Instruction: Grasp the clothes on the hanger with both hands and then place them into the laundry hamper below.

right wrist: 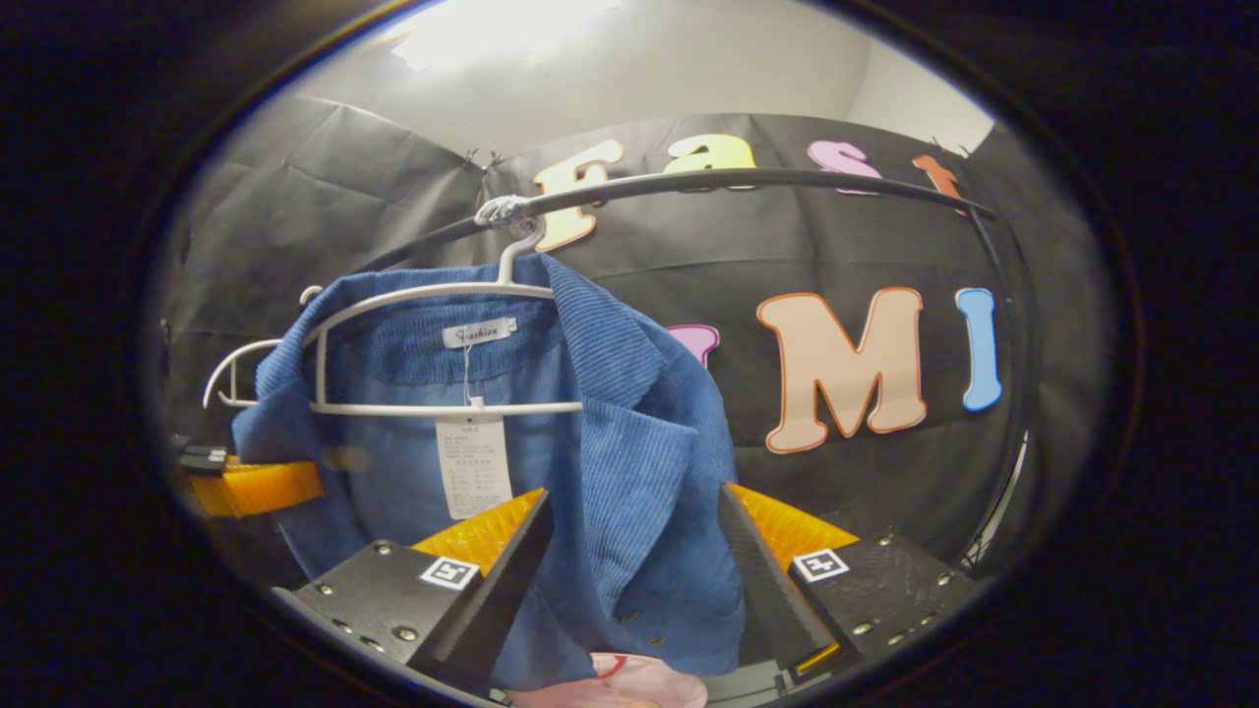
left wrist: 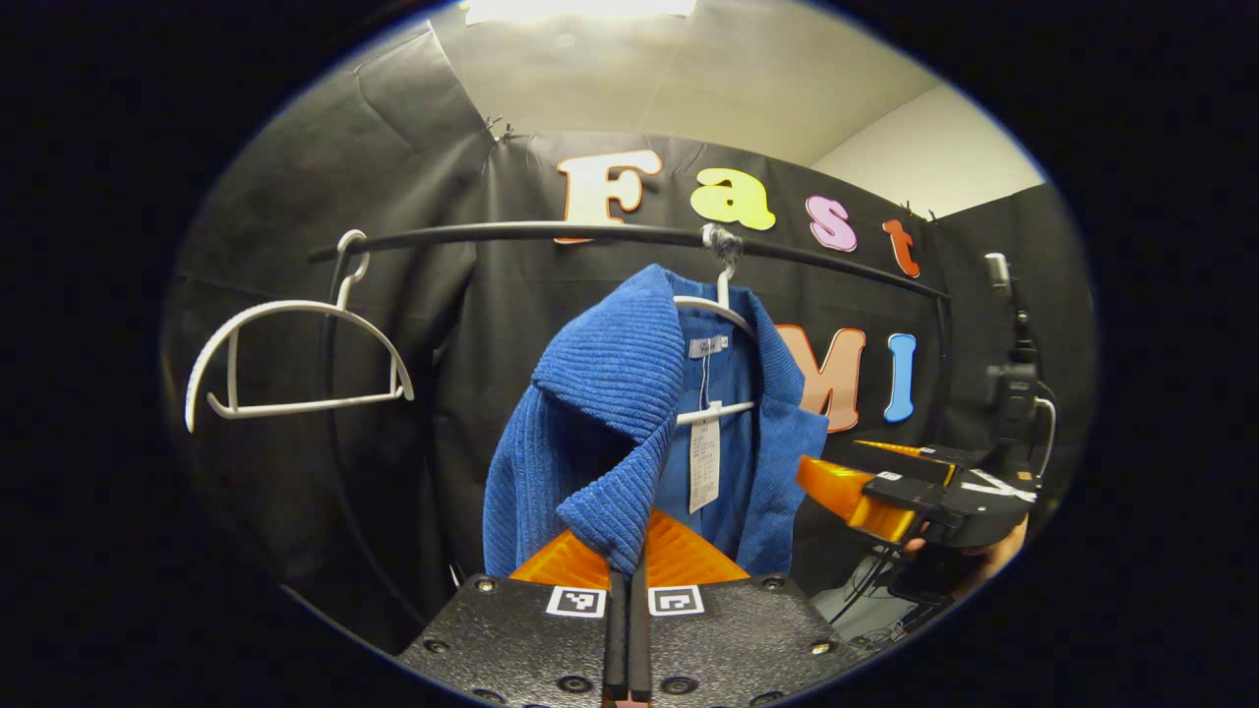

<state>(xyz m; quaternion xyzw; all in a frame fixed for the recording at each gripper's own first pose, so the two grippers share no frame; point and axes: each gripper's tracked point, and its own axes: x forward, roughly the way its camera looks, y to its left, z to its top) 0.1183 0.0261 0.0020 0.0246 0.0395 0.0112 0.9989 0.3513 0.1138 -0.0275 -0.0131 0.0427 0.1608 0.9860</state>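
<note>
A blue corduroy jacket (left wrist: 629, 413) is seen hung on a white hanger (right wrist: 433, 295); its lapel is pinched in the left gripper (left wrist: 627, 580), jaws nearly closed, while the right gripper (right wrist: 634, 551) is spread wide around the front panel.

1. Black cloth (left wrist: 295, 197) hangs as the wall all round me, creased and pinned with small clips near the top.
2. Above it I see a pale ceiling (left wrist: 728, 79) with a bright light (left wrist: 580, 8) at the upper edge; in the right gripper view the same glow (right wrist: 492, 29) spreads across the top.
3. A bare white wall (left wrist: 934, 157) shows above the cloth on my right.
4. A dark curved rail (left wrist: 551, 232) runs across in front of the cloth.
5. An empty white hanger (left wrist: 295, 359) hooks on the rail's left end.
6. A dark stand (left wrist: 1013, 393) with cables stands at the far right.
</note>
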